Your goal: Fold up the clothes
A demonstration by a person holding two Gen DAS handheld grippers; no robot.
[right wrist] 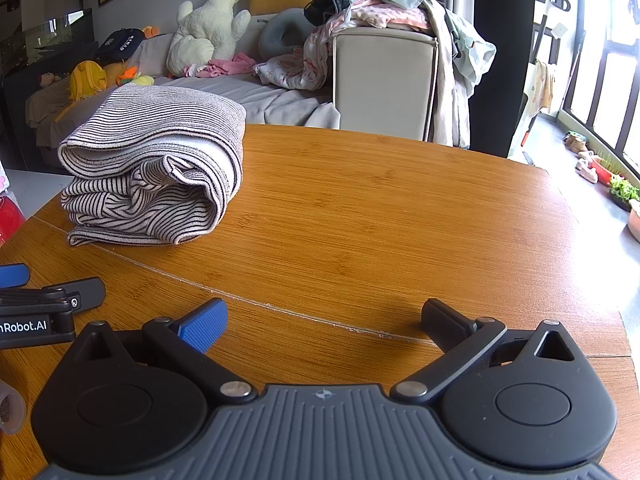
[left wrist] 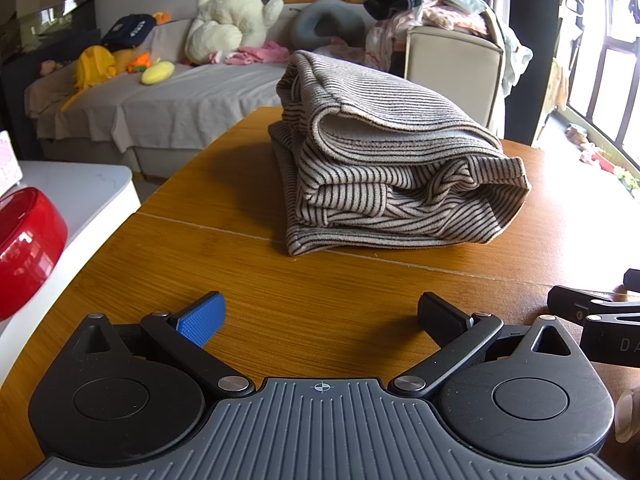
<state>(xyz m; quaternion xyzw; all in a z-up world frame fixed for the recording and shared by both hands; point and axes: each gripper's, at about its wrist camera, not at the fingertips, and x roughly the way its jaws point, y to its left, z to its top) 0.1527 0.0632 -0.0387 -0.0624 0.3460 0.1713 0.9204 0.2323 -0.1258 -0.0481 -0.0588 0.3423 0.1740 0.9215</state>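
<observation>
The striped garment [left wrist: 384,160] sits folded in a bundle on the wooden table [right wrist: 380,216] (done, I judge); my left gripper [left wrist: 320,316] and right gripper [right wrist: 324,320], nearer me, are spread and empty.

Black grippers, ribbed grey bases, one blue-padded fingers [left wrist: 202,319] each.

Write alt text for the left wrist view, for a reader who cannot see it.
A folded striped garment lies on a wooden table, untouched, beyond the open, empty left claw. A red bowl sits on a white surface at left; a couch with a plush toy lies behind.
</observation>
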